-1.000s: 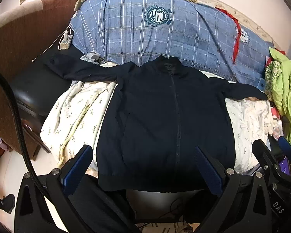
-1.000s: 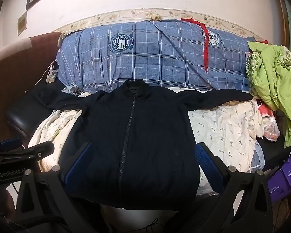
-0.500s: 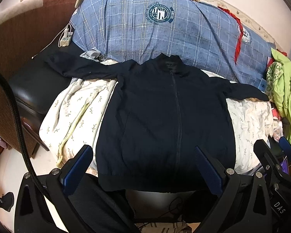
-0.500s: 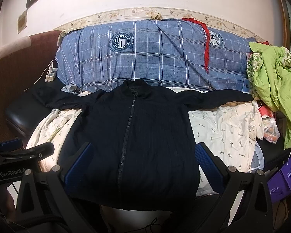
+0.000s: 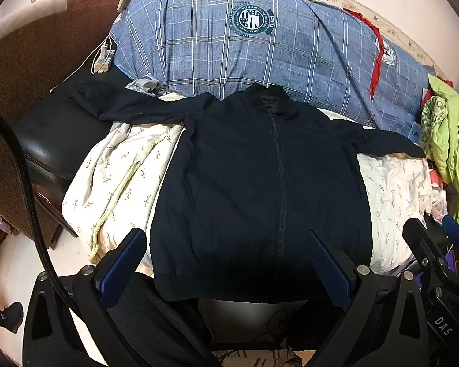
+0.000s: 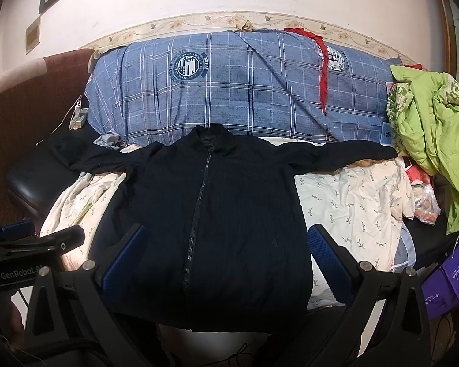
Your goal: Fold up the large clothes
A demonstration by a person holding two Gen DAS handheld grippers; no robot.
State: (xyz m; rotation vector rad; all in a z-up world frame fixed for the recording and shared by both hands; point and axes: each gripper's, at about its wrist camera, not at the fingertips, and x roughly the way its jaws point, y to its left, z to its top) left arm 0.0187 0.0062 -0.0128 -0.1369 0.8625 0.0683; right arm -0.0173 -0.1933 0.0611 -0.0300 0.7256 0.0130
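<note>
Dark jacket point(image 5: 260, 183) lies flat, front up, zipped, on a cream sheet w/ a leaf print point(image 5: 119, 177). Collar points toward the back, hem hangs at the near edge. Both sleeves are spread straight out: one reaches onto a black leather seat point(image 5: 52, 143), the other ends just beside a green blanket point(image 5: 453, 140) bunched at the far side.

Behind the collar I see a big blue plaid cover point(image 5: 260, 49) w/ a round crest, a red strip point(image 5: 378, 52) draped over its top edge. A white charger point(image 5: 102, 61) w/ cable sits beside the cover's end, by the brown armrest point(image 5: 39, 36).

My left gripper point(image 5: 226, 263) hovers over the hem, jaws wide, nothing between the blue pads point(image 5: 122, 263). My right gripper point(image 6: 226, 263) is likewise spread wide and empty, above the hem on the other half; not touching cloth as far as I can tell. Purple bags point(image 6: 446, 278) sit low beside it. In the right view the left tool's body shows at the edge.
</note>
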